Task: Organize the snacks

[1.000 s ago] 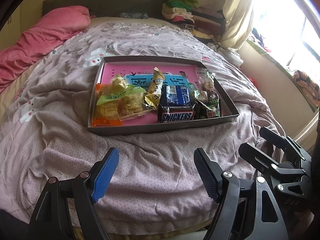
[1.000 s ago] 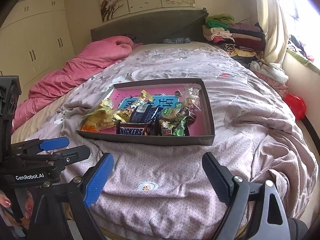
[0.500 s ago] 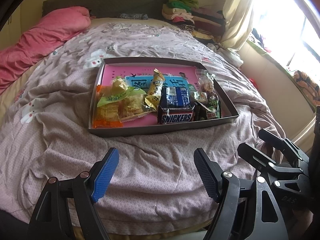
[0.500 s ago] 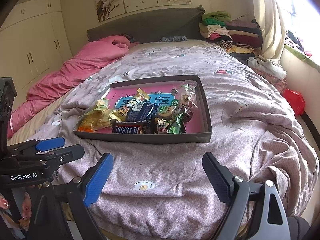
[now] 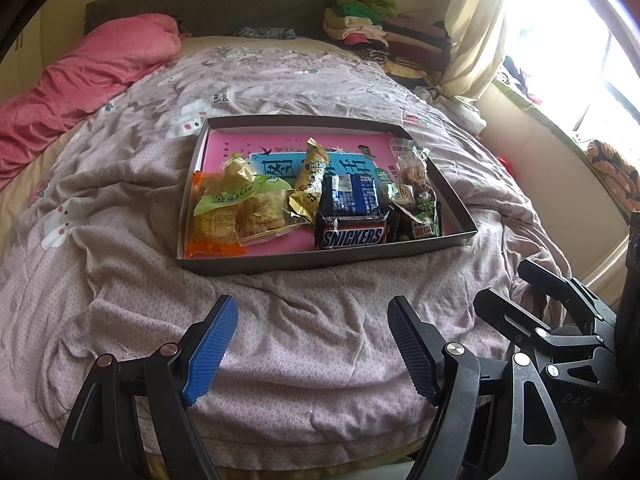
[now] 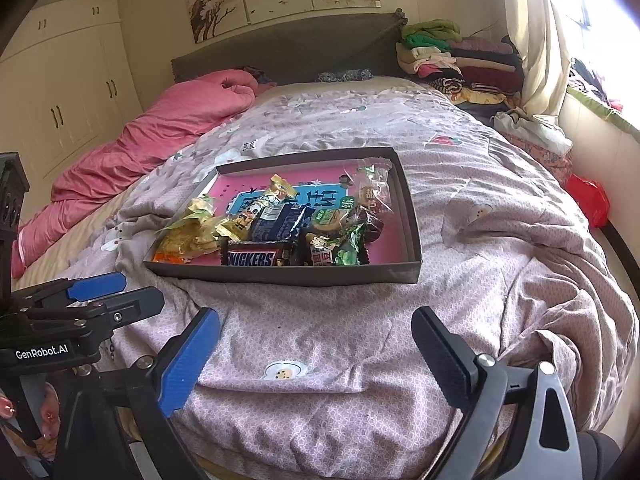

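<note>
Rumpled mauve bedding [image 5: 132, 248] fills our left wrist view, with a shallow tray [image 5: 320, 261] of snacks [image 5: 304, 204] lying ahead of our left gripper [image 5: 312, 344], well apart from it; its jaws are spread wide and empty. From the right wrist, the tray [image 6: 412, 220] sits ahead and slightly left of our right gripper [image 6: 316, 350], likewise wide apart, holding nothing.

Ahead of both grippers, a mauve quilt with a tiny print [image 5: 320, 320] bears a dark grey cardboard tray [image 5: 320, 262] with pink lining; a brown Snickers bar [image 5: 352, 236] shows white lettering.
</note>
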Available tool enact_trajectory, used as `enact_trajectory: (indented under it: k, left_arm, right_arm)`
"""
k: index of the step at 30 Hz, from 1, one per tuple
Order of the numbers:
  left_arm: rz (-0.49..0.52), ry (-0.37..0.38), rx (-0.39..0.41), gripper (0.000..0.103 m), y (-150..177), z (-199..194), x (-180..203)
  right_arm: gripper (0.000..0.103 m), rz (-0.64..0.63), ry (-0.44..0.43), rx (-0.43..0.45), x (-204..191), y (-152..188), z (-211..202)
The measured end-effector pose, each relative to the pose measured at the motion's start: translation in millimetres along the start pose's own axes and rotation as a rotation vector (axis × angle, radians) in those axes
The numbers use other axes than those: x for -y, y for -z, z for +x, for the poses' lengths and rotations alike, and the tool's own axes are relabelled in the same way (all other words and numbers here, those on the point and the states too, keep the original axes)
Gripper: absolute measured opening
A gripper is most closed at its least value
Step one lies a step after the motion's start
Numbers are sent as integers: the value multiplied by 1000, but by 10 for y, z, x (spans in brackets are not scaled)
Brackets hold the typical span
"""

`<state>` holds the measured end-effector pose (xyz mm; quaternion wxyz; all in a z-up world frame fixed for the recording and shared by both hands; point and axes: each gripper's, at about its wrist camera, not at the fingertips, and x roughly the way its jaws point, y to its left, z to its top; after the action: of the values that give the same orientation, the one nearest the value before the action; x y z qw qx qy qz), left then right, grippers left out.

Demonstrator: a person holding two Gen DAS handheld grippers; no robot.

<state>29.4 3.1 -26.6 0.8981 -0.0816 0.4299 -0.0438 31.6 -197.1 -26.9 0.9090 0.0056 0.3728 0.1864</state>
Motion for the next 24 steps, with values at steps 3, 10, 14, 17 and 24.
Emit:
enact_trajectory:
  k: [3, 10, 14, 17, 24]
  left_arm:
    - [-1, 0, 0, 79, -1, -3, 3]
    - [0, 0, -1, 79, 0, 2, -1]
    - [2, -3, -3, 79, -1, 4, 3]
    - [3, -4, -4, 78, 1, 3, 9]
    - [4, -11, -6, 79, 4, 9, 13]
  right_arm:
    - [97, 3, 1, -4, 7, 4, 12]
    - [98, 4, 2, -5, 11, -1, 18]
    - [98, 5, 2, -6, 13, 0, 21]
    - [99, 5, 2, -6, 13, 0, 20]
    - [99, 5, 2, -6, 14, 0, 21]
